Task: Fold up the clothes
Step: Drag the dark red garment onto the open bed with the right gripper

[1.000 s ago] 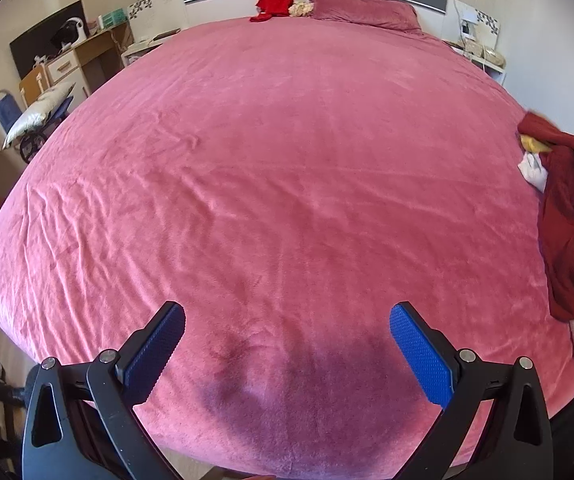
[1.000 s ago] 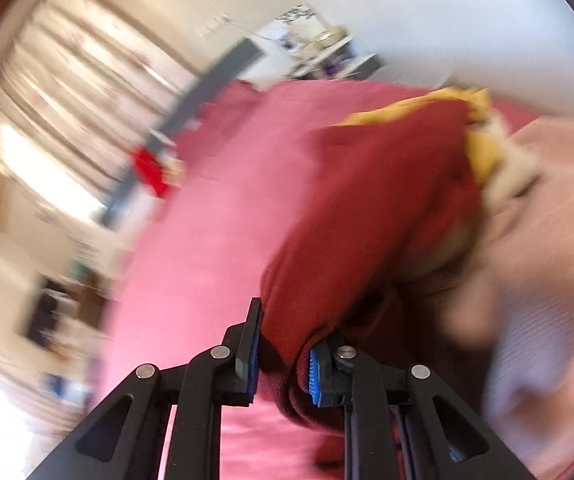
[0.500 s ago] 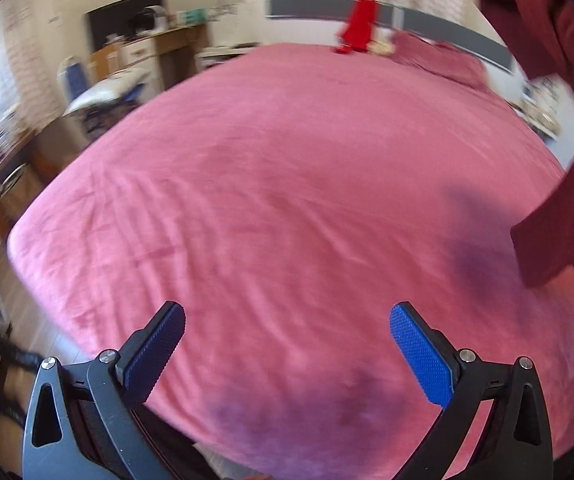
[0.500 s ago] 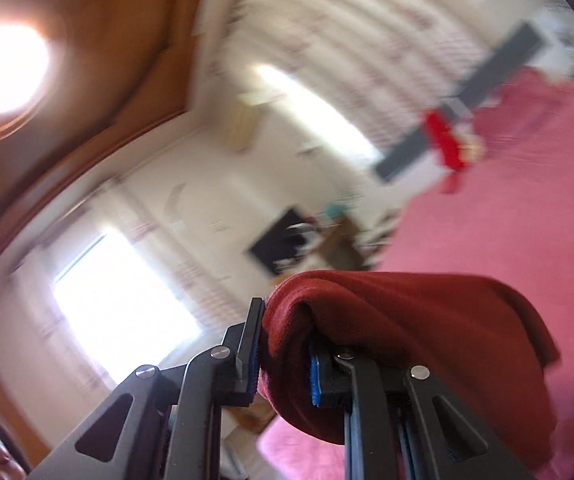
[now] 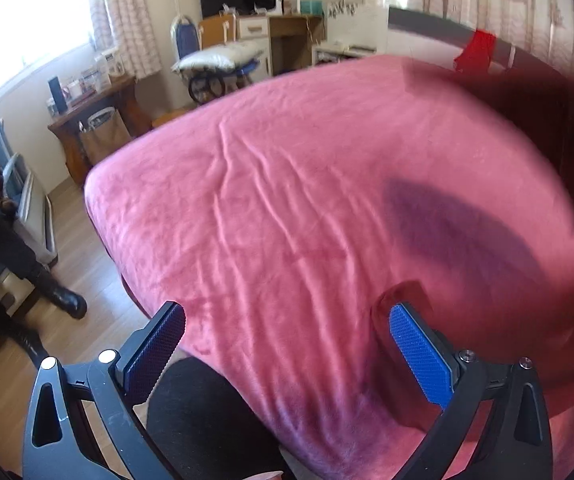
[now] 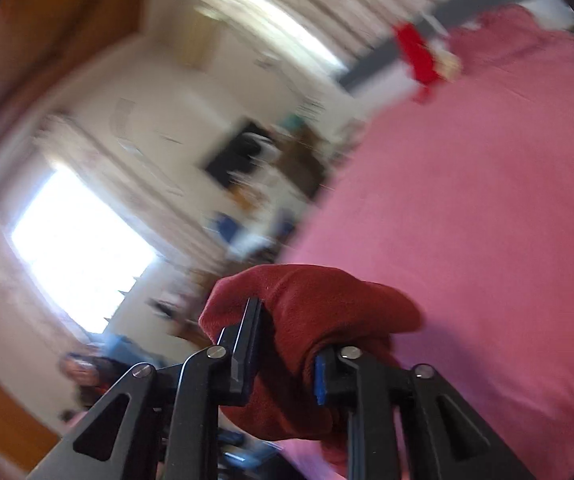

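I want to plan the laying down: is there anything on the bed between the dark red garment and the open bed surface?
Nothing visible: the bed below the garment is bare, wrinkled cover.

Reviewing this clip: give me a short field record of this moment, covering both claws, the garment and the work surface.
surface: pink bed cover, wrinkled
garment: dark red garment, bunched, lifted off the bed
right claw: jaws opening, dark red garment between them, pads touching the cloth
left claw: open, nothing between its pads, over the near corner of the bed
other clothing: bright red item hung on the grey headboard
image quality: right wrist view blurred
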Demonstrator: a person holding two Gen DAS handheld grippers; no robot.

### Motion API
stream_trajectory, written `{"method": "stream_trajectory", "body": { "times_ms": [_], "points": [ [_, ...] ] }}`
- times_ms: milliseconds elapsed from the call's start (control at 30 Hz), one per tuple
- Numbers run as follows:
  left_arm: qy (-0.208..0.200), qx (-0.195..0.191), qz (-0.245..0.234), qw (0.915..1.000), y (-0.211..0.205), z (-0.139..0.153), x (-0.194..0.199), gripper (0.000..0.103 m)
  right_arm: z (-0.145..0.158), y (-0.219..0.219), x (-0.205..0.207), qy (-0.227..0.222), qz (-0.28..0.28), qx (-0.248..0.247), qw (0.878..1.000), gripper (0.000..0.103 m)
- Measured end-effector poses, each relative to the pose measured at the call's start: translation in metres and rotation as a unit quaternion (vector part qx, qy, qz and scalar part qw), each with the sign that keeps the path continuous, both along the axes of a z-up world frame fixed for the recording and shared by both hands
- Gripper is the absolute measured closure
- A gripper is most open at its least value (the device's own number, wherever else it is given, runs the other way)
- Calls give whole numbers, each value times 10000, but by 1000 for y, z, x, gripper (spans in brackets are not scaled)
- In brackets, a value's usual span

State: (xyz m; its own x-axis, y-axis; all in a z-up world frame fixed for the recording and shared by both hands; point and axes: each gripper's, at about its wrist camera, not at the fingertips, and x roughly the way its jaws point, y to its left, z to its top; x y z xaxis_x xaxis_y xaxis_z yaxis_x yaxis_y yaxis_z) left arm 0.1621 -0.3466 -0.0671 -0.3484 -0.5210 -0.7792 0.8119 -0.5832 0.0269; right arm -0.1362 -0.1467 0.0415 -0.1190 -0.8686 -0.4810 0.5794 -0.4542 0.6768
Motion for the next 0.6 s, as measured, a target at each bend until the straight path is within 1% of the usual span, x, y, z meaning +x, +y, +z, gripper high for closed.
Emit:
{"method": "stream_trajectory", "body": {
  "times_ms": [33, 67, 100, 133, 167, 200, 300, 333, 367, 467, 500, 567, 600],
  "points": [
    [-78, -14, -92, 9999, 4, -5, -3, 0, -40, 12, -10, -247, -291, 568, 9977, 73],
    [-157, -36, -187, 9997, 8, -10, -6, 0, -79, 27, -18, -494, -622, 1151, 9902, 73],
    [-238, -86, -317, 9992, 13, -15, -10, 0, -118, 47, -24, -671, -1039, 1740, 9769, 73],
    [-327, -131, -462, 9983, 19, -19, -14, 0, -147, 69, -28, -752, -1451, 2195, 9618, 72],
    [-418, -174, -608, 9971, 25, -23, -17, 0, -167, 90, -27, -799, -1800, 2463, 9490, 71],
    [-500, -214, -762, 9956, 31, -28, -21, 0, -184, 111, -23, -853, -2066, 2555, 9406, 70],
    [-671, -251, -1163, 9906, 49, -45, -33, 0, -215, 152, 0, -1055, -2392, 2629, 9287, 63],
    [-728, -235, -1286, 9887, 55, -51, -37, 0, -223, 160, 9, -1120, -2392, 2636, 9278, 60],
    [-778, -180, -1422, 9866, 59, -57, -41, 0, -228, 162, 19, -1162, -2284, 2570, 9318, 59],
    [-856, -66, -1675, 9821, 75, -62, -53, 0, -232, 149, 48, -1116, -1565, 2124, 9581, 56],
    [-824, -37, -1724, 9816, 78, -62, -56, 0, -231, 137, 53, -1047, -1285, 2020, 9653, 55],
    [-704, 41, -1808, 9810, 86, -59, -58, 0, -229, 106, 57, -943, -723, 1797, 9765, 44],
    [-669, 56, -1834, 9807, 89, -55, -58, 0, -227, 88, 56, -918, -415, 1634, 9814, 42]
  ]
}}
